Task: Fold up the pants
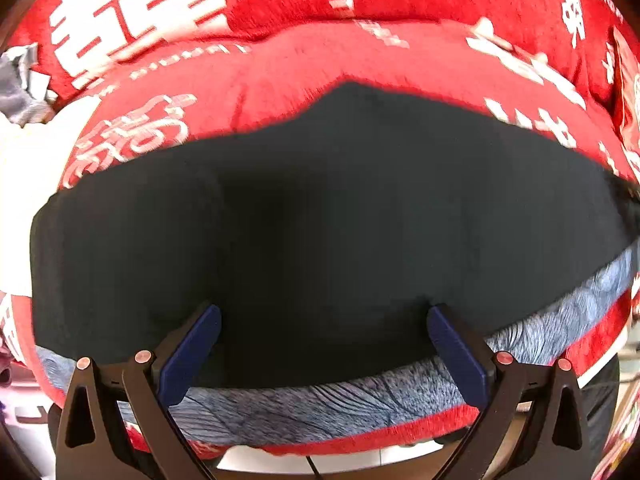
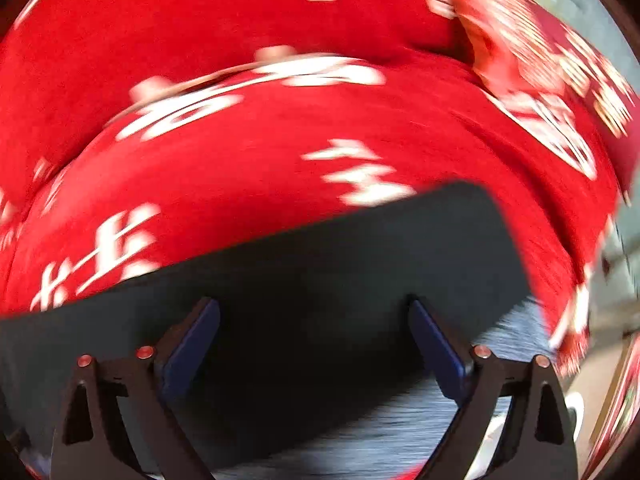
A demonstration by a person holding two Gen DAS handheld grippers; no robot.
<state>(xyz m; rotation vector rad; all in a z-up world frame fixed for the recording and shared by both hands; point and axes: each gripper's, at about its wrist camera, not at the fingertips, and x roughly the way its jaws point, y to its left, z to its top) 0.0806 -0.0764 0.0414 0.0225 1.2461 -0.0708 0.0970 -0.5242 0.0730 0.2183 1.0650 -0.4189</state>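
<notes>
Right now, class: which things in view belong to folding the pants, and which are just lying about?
Belongs to the job:
- black pants
- left tongs, open
- right tongs, open

Just lying about:
- red printed blanket
- grey cloth
- blue-grey patterned fabric

My right wrist view is smeared: the white print on the red blanket (image 2: 240, 152) won't read. The black pants (image 2: 320, 264) run off its left edge, their far end unseen.
</notes>
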